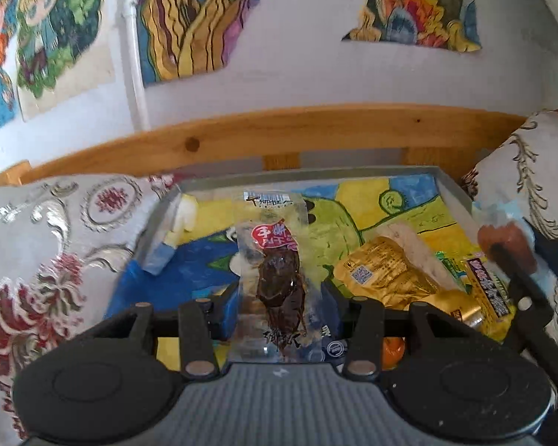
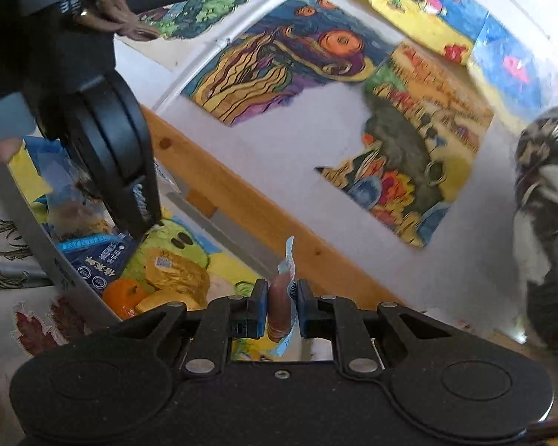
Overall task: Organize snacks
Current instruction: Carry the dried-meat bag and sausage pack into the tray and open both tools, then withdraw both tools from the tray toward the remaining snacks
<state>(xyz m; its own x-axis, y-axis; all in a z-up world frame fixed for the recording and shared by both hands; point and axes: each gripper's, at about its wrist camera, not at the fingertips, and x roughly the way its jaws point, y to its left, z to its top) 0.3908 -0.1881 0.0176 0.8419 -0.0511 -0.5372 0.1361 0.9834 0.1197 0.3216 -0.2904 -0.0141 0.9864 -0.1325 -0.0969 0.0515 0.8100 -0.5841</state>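
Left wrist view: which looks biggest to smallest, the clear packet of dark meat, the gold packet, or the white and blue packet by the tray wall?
1. Clear packet of dark meat, though it sits nearest the camera, in the left tongs, so that flatters it.
2. Gold packet.
3. White and blue packet.

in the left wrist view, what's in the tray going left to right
white and blue packet → clear packet of dark meat held in the left claw → gold packet → black and yellow packet

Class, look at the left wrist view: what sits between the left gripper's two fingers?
A clear snack packet holding a dark meat piece, standing upright between the left gripper fingers.
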